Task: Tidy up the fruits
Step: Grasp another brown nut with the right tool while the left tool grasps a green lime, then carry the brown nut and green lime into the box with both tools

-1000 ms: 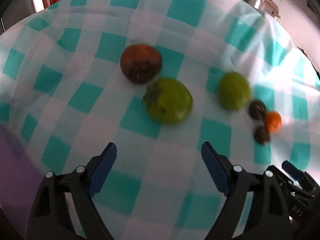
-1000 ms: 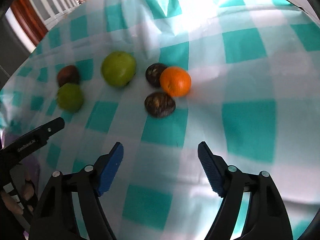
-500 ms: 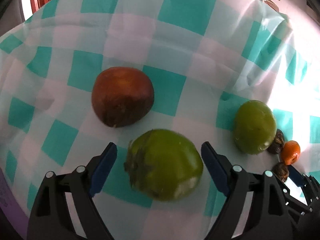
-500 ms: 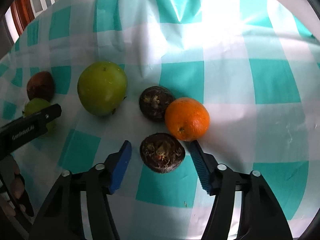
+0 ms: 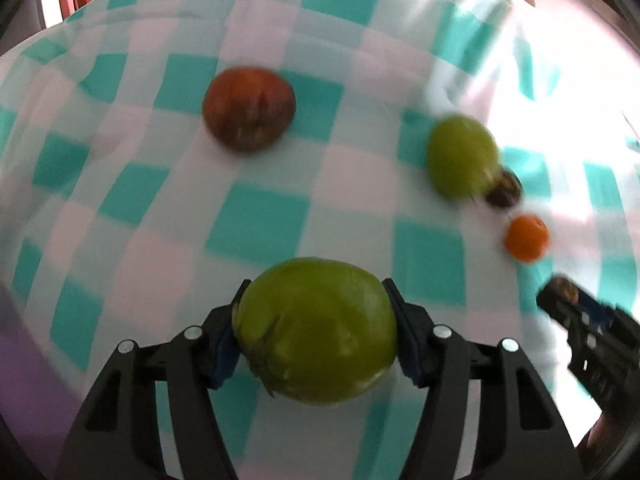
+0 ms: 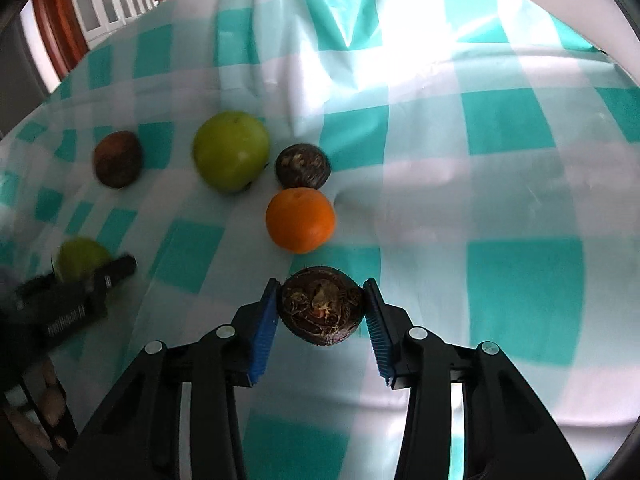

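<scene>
On the teal-and-white checked tablecloth (image 6: pixel 520 128), six fruits lie loose; no bowl or tray is visible. The left gripper (image 5: pixel 316 322) has just been closing and now clasps the large green tomato-like fruit (image 5: pixel 316 332) at the near edge of its view, pads against both flanks. The right gripper (image 6: pixel 322 312) has likewise just closed and grips the small dark, rough-skinned round fruit (image 6: pixel 320 310), which sits just near of the orange citrus (image 6: pixel 300 220). Farther off rest a second dark round fruit (image 6: pixel 303 166), a smooth green apple-like fruit (image 6: pixel 231 151) and, far left, a brown-red round fruit (image 6: pixel 117 159).

Judgement: both grasps appear central. Lift straight up, keeping pressure modest on the soft green fruit, and clear the orange citrus so it does not roll. The destination cannot be told.
</scene>
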